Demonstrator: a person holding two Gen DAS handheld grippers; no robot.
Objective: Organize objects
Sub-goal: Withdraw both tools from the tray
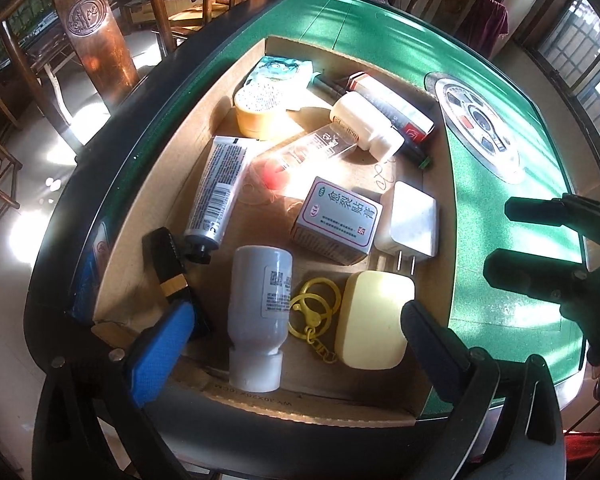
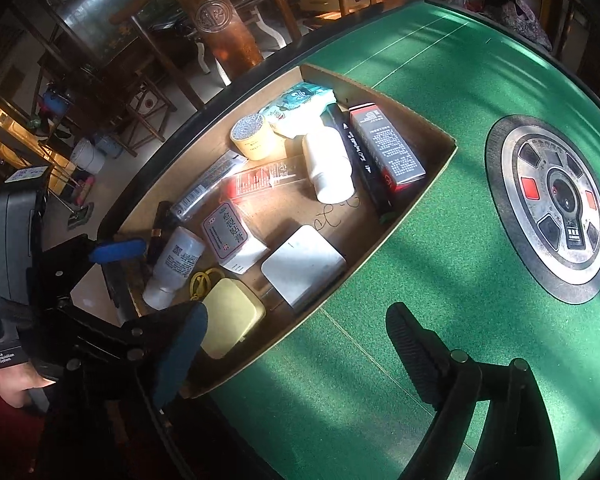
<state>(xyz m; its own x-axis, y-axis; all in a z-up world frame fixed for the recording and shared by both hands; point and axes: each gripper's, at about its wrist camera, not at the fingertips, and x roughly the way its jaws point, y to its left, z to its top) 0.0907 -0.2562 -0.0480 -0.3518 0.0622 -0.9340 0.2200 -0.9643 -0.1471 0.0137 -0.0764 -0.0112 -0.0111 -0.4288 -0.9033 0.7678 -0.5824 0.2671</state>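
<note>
lying in the cardboard box [image 1: 432, 184] are a white bottle [image 1: 260, 300], soap [image 1: 374, 316] and charger [image 1: 410, 220]; both tools spread, empty.

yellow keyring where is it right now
In the box, near its front edge in the left wrist view: the yellow keyring lies between the white bottle and the cream case.

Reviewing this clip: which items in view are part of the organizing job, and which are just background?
Job items:
cardboard box
grey bottle
soap bar
white charger
medicine carton
tube
yellow key ring
tape roll

Background:
green table
its centre dial
wooden chair
</note>
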